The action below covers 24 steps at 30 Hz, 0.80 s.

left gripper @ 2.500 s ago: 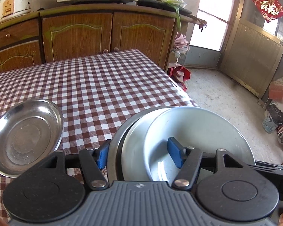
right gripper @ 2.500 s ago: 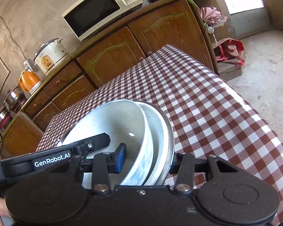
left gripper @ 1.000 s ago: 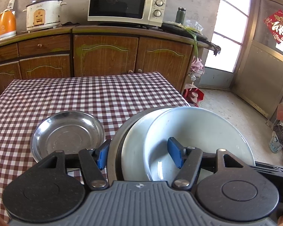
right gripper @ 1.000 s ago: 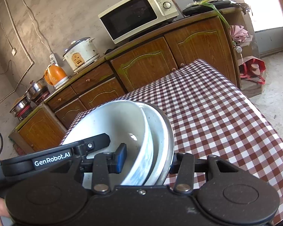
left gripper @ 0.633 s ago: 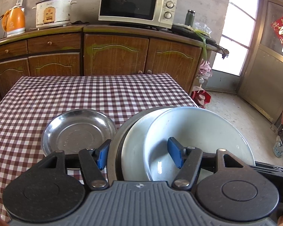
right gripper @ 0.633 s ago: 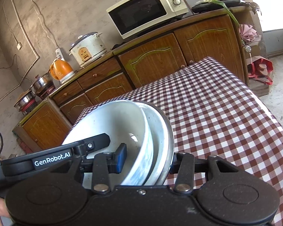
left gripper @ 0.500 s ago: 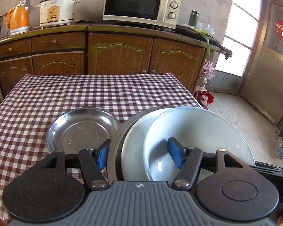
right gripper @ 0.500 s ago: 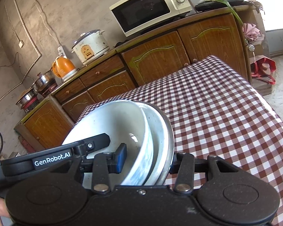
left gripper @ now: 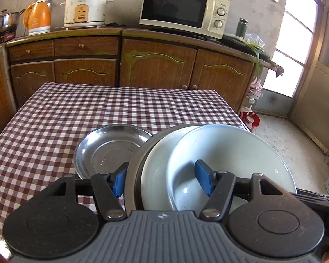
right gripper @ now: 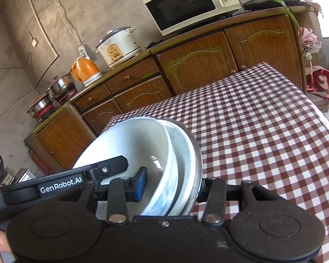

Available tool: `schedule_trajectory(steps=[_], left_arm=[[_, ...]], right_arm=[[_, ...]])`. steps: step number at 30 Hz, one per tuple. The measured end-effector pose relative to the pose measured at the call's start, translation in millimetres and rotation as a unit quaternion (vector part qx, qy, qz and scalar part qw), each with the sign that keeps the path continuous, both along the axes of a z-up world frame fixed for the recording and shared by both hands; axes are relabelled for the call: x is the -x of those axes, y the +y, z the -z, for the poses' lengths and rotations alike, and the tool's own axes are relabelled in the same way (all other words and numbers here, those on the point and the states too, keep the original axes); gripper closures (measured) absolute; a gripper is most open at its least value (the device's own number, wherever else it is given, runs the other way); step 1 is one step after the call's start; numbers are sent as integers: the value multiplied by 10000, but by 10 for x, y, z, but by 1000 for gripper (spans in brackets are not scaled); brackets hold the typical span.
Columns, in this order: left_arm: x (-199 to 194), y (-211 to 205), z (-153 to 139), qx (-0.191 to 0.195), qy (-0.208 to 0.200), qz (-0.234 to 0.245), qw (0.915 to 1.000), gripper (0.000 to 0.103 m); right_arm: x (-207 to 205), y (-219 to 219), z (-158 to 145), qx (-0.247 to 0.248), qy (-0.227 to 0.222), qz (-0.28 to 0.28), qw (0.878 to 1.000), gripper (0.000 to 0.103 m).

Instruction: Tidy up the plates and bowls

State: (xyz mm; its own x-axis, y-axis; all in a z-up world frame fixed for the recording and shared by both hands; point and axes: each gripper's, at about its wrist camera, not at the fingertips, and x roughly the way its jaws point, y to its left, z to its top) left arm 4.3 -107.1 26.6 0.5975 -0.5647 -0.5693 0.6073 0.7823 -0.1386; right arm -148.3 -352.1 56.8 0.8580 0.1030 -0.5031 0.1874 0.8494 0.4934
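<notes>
On your left, one steel plate (left gripper: 108, 146) lies on the checked bench (left gripper: 54, 118). Your left gripper (left gripper: 162, 180) and right gripper (right gripper: 171, 186) each have jaws clenched on the rims of a lifted stack (left gripper: 208, 164): one steel plate, two white bowls. Uneven tilt could slide the bowls out.

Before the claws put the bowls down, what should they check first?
1. Left claw clamped across the nested bowls: ok.
2. Right claw clamped on the same stack: ok.
3. Stack level: not ok, it looks tilted in both views.
4. Steel dish lying flat on the checked table: ok.
5. Bare cloth beyond the dish for landing: ok.
6. Stack's underside clear of the dish: cannot tell.
</notes>
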Motion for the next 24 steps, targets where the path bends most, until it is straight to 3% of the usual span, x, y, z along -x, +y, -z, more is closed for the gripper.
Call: schedule_trajectory(steps=[24], left_arm=[[-135,218,6,93,61,-336,9994,38]], right_arm=[[-274,252,-28,71,6,-348,9994,51]])
